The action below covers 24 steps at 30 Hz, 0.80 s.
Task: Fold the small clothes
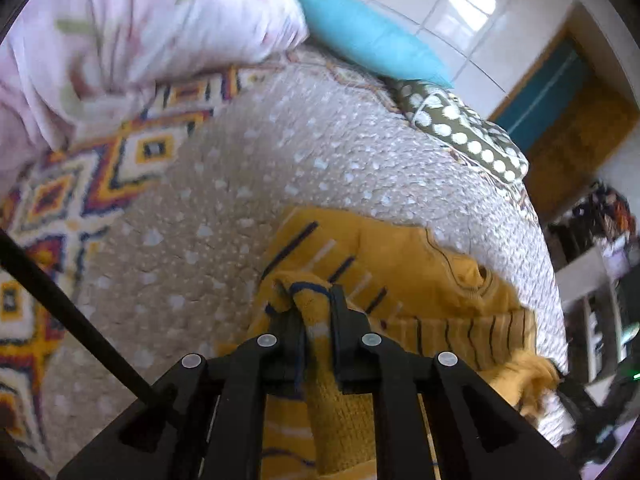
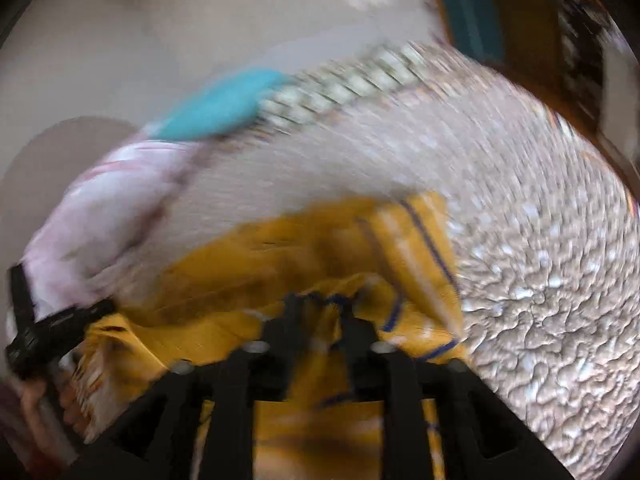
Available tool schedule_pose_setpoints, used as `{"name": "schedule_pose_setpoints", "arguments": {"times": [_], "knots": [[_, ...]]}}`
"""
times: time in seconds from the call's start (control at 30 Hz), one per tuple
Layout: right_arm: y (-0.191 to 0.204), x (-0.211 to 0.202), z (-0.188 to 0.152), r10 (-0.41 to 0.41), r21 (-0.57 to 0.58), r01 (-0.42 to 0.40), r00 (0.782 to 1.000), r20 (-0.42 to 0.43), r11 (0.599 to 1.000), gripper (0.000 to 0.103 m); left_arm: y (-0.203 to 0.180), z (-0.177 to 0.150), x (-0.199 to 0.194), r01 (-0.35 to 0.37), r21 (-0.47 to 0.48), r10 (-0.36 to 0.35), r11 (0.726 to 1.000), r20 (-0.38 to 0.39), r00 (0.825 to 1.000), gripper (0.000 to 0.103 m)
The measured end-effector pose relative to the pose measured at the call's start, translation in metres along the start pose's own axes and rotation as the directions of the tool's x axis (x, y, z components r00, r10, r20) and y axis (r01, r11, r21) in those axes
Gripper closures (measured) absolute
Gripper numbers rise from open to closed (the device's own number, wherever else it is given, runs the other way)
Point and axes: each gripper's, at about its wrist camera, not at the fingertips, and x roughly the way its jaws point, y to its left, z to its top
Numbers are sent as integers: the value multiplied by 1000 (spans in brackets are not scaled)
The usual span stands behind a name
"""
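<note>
Yellow knit, left wrist view: I see the mustard sweater (image 1: 404,280) with navy and white dashes lying crumpled on the near right part of the bed, a bunched fold of it lifted into my tool.
Left gripper: my left gripper (image 1: 316,312) is clenched on that fold; the knit stands pinched between the two black fingers (image 1: 344,312) and hangs down behind them.
Bedspread: a pale textured cover (image 1: 240,184) spreads out under the sweater, with a bright diamond-patterned blanket (image 1: 80,184) at the left.
Far side: a pink floral quilt (image 1: 132,28) is heaped far left, a turquoise pillow (image 1: 368,36) lies beside it, and a green polka-dot cushion (image 1: 464,132) sits to the right of that.
Yellow knit, right wrist view: the picture is blurred, yet I make out the sweater (image 2: 280,264) lying near the middle of the cover (image 2: 540,280).
Right gripper: my right gripper (image 2: 320,312) has sweater cloth between its fingers; through the blur I cannot tell whether they press on it.
Near left: the other tool shows dark at the sweater's left edge, a hand (image 2: 44,412) below it.
</note>
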Motion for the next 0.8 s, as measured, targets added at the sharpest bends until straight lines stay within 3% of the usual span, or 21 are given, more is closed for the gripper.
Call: {"name": "schedule_pose_setpoints", "arguments": {"times": [0.03, 0.07, 0.1, 0.13, 0.17, 0.23, 0.3, 0.43, 0.5, 0.53, 0.63, 0.67, 0.7, 0.73, 0.77, 0.8], "knots": [[-14, 13, 7, -14, 60, 15, 1000, -19, 998, 58, 2, 1, 1, 29, -20, -29, 999, 5, 1000, 91], [-25, 15, 10, -7, 96, 8, 1000, -16, 995, 44, 3, 0, 1, 49, -24, -49, 999, 15, 999, 84], [-35, 17, 14, 3, 138, -3, 1000, -5, 990, 37, 3, 1, -1, 60, -13, -60, 998, 29, 998, 78], [-42, 17, 19, 1, 162, -2, 1000, 12, 987, 31, 3, 1, -4, 46, 5, -46, 999, 54, 997, 60], [-47, 15, 22, -14, 171, 9, 1000, 28, 985, 31, 4, 1, -8, 22, 18, -24, 1000, 79, 997, 44], [-51, 12, 26, -38, 157, 32, 999, 39, 987, 31, 8, 1, -18, -19, 42, 12, 999, 145, 989, 37], [-46, 8, 25, -22, 100, 17, 999, 42, 995, 31, 9, 2, -25, -5, 82, -7, 997, 144, 990, 36], [-3, 5, 15, -31, -189, 38, 999, 39, 981, 31, 6, -5, -37, 2, 198, -31, 980, 143, 989, 36], [27, 7, 3, -60, -371, 71, 997, 42, 926, 31, 0, -11, -38, 12, 277, -50, 961, 131, 990, 35], [44, 11, -5, -72, -468, 86, 996, 48, 879, 31, -4, -14, -35, 18, 317, -58, 948, 117, 991, 31], [73, 30, -22, -121, -611, 135, 991, 64, 780, 29, -16, -21, -13, 17, 414, -48, 910, 64, 997, 30], [78, 39, -24, -138, -635, 147, 988, 64, 759, 31, -20, -21, -2, 24, 435, -45, 900, 37, 998, 30], [83, 51, -25, -161, -658, 155, 986, 52, 737, 40, -23, -20, 8, 31, 447, -42, 894, 15, 999, 30], [86, 64, -25, -176, -672, 143, 984, 19, 726, 75, -26, -18, 19, 32, 461, -31, 887, -10, 999, 32], [86, 72, -22, -183, -669, 125, 983, -16, 732, 96, -29, -17, 27, 26, 471, -18, 882, -21, 1000, 45], [85, 80, -17, -192, -655, 120, 981, -40, 746, 96, -31, -13, 35, 19, 474, -5, 880, -29, 1000, 55]]}}
